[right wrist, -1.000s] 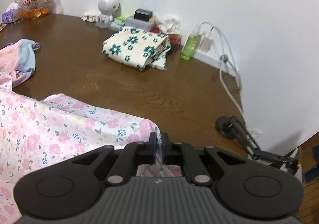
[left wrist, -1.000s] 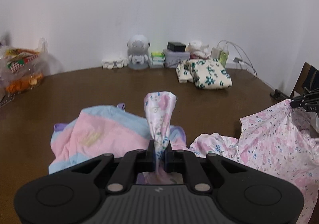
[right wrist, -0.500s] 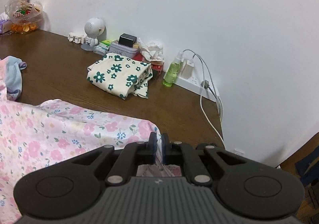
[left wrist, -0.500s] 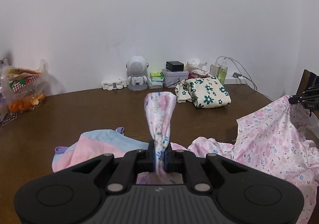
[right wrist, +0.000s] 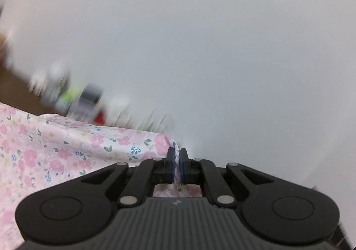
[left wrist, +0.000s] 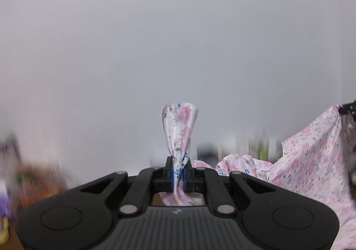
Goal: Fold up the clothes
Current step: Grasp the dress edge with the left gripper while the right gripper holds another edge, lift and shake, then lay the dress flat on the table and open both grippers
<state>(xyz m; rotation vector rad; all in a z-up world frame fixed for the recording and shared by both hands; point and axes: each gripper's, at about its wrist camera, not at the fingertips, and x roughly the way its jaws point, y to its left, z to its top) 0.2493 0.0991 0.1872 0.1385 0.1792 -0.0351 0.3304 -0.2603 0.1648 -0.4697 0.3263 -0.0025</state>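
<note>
A pink floral garment (left wrist: 311,161) hangs stretched between both grippers, lifted high in front of the white wall. My left gripper (left wrist: 178,167) is shut on one bunched corner, and a twisted tuft of the fabric (left wrist: 180,125) sticks up past the fingers. The right gripper's tip (left wrist: 349,108) shows at the far right edge of the left wrist view, holding the other corner. In the right wrist view my right gripper (right wrist: 177,156) is shut on the garment's edge, and the floral cloth (right wrist: 55,150) spreads away to the left.
Both views are blurred by motion. Smeared shapes of the small items along the wall (right wrist: 73,98) show above the cloth, with a strip of brown table (right wrist: 13,85) at the left. A blurred bag (left wrist: 29,183) sits low on the left.
Both grippers have risen and tilted upward with the floral garment. The table, the folded green-flowered cloth and the pink-blue garment have dropped out of sight; the wall now fills both views.
</note>
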